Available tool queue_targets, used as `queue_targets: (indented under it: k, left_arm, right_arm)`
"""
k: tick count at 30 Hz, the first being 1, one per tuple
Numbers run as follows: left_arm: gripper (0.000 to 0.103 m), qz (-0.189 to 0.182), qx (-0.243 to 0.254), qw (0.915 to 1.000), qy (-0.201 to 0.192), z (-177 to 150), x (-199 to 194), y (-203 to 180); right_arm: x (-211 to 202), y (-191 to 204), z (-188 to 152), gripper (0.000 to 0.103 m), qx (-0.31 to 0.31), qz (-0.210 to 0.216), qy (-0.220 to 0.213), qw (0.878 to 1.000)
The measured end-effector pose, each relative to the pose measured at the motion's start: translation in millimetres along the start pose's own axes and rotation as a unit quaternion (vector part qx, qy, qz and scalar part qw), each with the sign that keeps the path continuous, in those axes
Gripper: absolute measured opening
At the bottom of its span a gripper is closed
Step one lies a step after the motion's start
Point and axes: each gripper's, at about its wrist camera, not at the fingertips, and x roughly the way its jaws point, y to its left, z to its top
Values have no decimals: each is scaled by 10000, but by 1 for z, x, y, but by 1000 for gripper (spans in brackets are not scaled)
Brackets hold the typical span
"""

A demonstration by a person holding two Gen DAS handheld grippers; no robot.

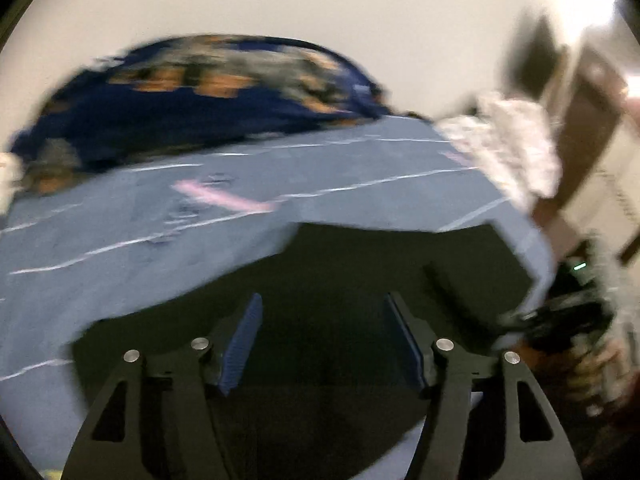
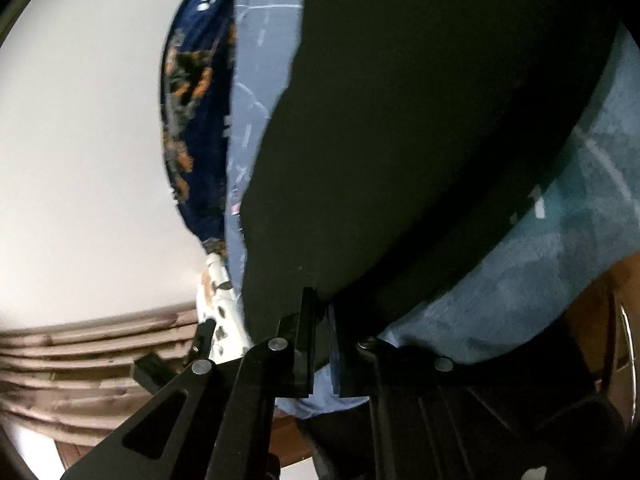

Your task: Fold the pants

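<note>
Pants: the dark pants (image 1: pixel 360 280) lie flat on the blue mat (image 1: pixel 120 260).
Left gripper (image 1: pixel 324 344): wide open, holds nothing, above the pants.
Right gripper (image 2: pixel 320 344): pinched shut on the pants' near edge, so it is closer.

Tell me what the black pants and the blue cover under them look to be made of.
Black pants: likely a smooth woven cloth, matte; they drape limp with no sheen, weave too dark to tell.
Blue cover: seemingly soft napped fabric, like velour or fleece; mottled fuzzy surface, white printed lines.

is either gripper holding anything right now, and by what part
The right gripper is shut on the near edge of the dark pants. The left gripper is open and holds nothing.
</note>
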Motion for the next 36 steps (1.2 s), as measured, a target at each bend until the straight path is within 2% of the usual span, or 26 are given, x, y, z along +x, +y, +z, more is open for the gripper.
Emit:
queue_targets:
  k: [2, 5, 9, 15, 17, 19, 23, 24, 25, 27, 29, 33, 36]
  left_arm:
    - [63, -390, 34, 9989, 257, 17, 32, -20]
    - [63, -683, 226, 9958, 564, 30, 77, -49]
    - [63, -1261, -59, 9851, 1164, 44, 132, -73]
    - [63, -1507, -217, 9704, 1877, 44, 182, -100]
    - [63, -1345, -89, 9697, 2036, 42, 193, -110]
    - [63, -1289, -105, 9647, 2292, 36, 206, -115]
    - [64, -1374, -254, 9653, 2209, 43, 217, -121]
    - [61, -1390, -311, 9655, 2179, 43, 218, -120]
    - [39, -1331, -335, 9676, 2119, 47, 221, -121]
    - [12, -1017, -219, 9732, 2050, 40, 223, -122]
    - [11, -1152, -469, 9725, 1970, 38, 225, -118]
    - [10, -1020, -236, 9786, 1774, 37, 222, -130]
    - [9, -1068, -308, 9805, 1618, 45, 217, -131]
  right_arm:
    - [-6, -3, -1, 7, 24, -4, 21, 10000]
    - [-6, -15, -4, 7, 163, -48, 155, 9997]
    - [-1, -24, -6, 6, 302, 19, 263, 9992]
    - [-1, -29, 0, 6, 373, 89, 375, 9986]
    - [-3, -32, 0, 6, 404, 126, 412, 9983]
    - [-4, -34, 1, 6, 406, 150, 444, 9981]
    - [-3, -32, 2, 6, 398, 172, 469, 9980]
    - [-2, -31, 2, 6, 382, 170, 472, 9980]
    - [-3, -31, 2, 6, 379, 171, 475, 9980]
    - [-6, -33, 2, 6, 388, 185, 469, 9980]
    - [-7, -33, 3, 6, 420, 228, 459, 9978]
    - [-5, -34, 2, 6, 400, 229, 432, 9980]
    - [-3, -33, 3, 6, 402, 277, 390, 9980]
